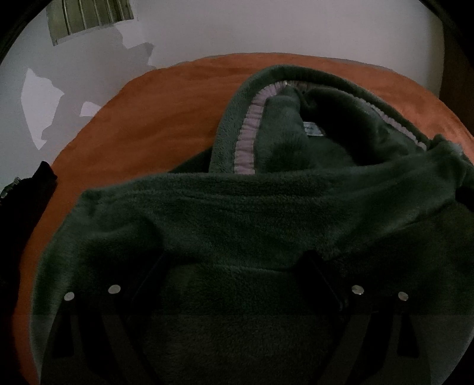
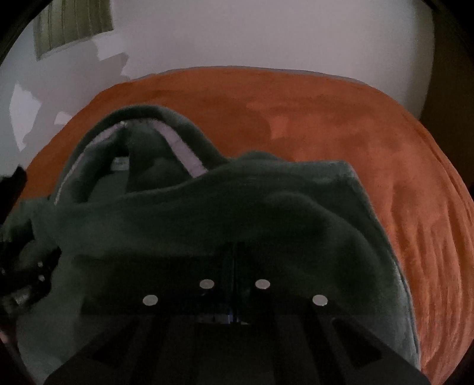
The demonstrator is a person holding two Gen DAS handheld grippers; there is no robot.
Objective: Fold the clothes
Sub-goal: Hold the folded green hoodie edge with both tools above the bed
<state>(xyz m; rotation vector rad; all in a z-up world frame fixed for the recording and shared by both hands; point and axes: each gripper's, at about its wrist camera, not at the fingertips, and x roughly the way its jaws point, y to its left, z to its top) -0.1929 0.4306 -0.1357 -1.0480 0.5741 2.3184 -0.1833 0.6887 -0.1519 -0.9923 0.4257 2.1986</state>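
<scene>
1. The right hand-held gripper [image 2: 235, 251] has its two dark fingers pressed together, with only a thin line between them. Their tips are dug into a fold of dark green fleece garment [image 2: 266, 213], so they appear clamped on the fabric.
2. The left hand-held gripper [image 1: 237, 266] has its fingers [image 1: 321, 275] spread wide apart. The green fleece lies bunched between and over them, and I cannot tell whether the pads press on it.
3. The garment is heaped just ahead of both grippers. Its opening faces up, edged with a pale lilac ribbed band [image 1: 247, 133], and a small white label [image 1: 314, 130] sits inside.
4. The fleece rests on an orange blanket [image 2: 340, 124] that covers the bed.
5. Beyond the bed stands a pale wall [image 1: 266, 26], with a striped curtain [image 1: 89, 17] at upper left.
</scene>
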